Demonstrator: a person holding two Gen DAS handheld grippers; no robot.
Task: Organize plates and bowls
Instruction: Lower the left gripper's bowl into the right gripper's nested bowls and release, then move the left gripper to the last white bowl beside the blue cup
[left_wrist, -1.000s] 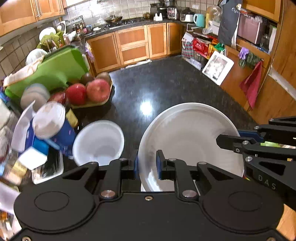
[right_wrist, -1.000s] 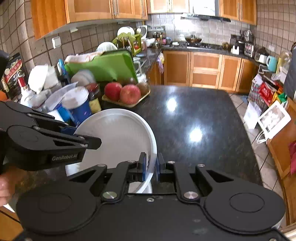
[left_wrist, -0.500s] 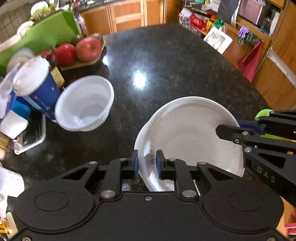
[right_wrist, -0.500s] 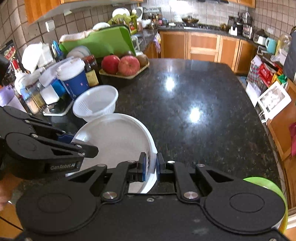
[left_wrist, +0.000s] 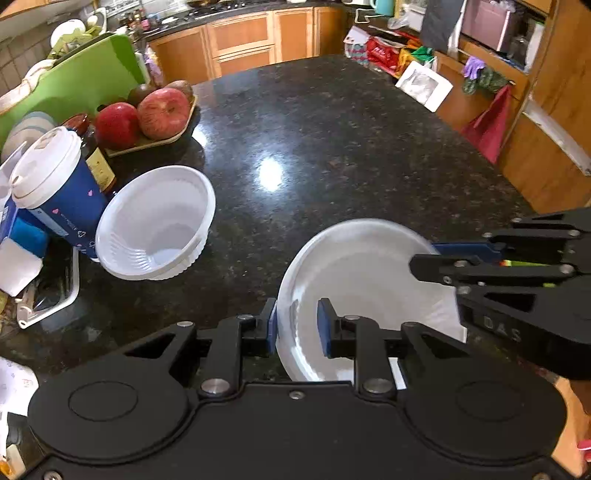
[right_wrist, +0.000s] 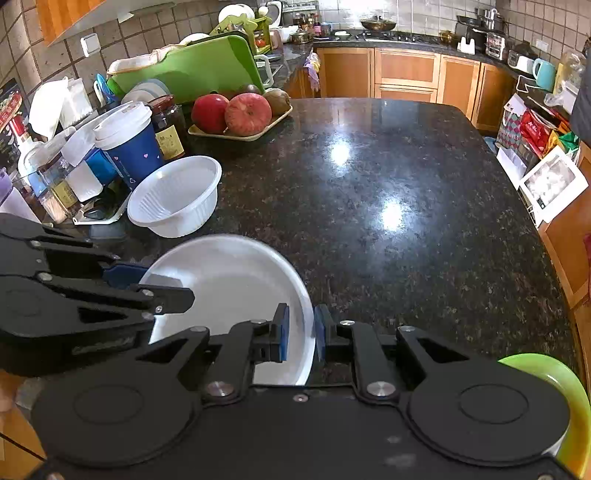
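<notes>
A white plate (left_wrist: 365, 273) (right_wrist: 229, 280) lies low over the black granite counter (left_wrist: 332, 147). My left gripper (left_wrist: 295, 328) straddles its left rim, jaws parted a little wider than the rim. My right gripper (right_wrist: 300, 332) straddles its right rim the same way; it shows in the left wrist view (left_wrist: 443, 258), and the left gripper shows in the right wrist view (right_wrist: 162, 284). A white ribbed bowl (left_wrist: 155, 225) (right_wrist: 177, 195) sits to the left of the plate.
A blue paper cup (right_wrist: 129, 144), jars and clutter crowd the left edge. A tray of apples (right_wrist: 240, 114) and a green cutting board (right_wrist: 192, 70) stand behind. A green plate (right_wrist: 554, 384) sits at the near right corner.
Both grippers have carried the plate down toward the counter. Both pairs of jaws have opened slightly around its rim.
</notes>
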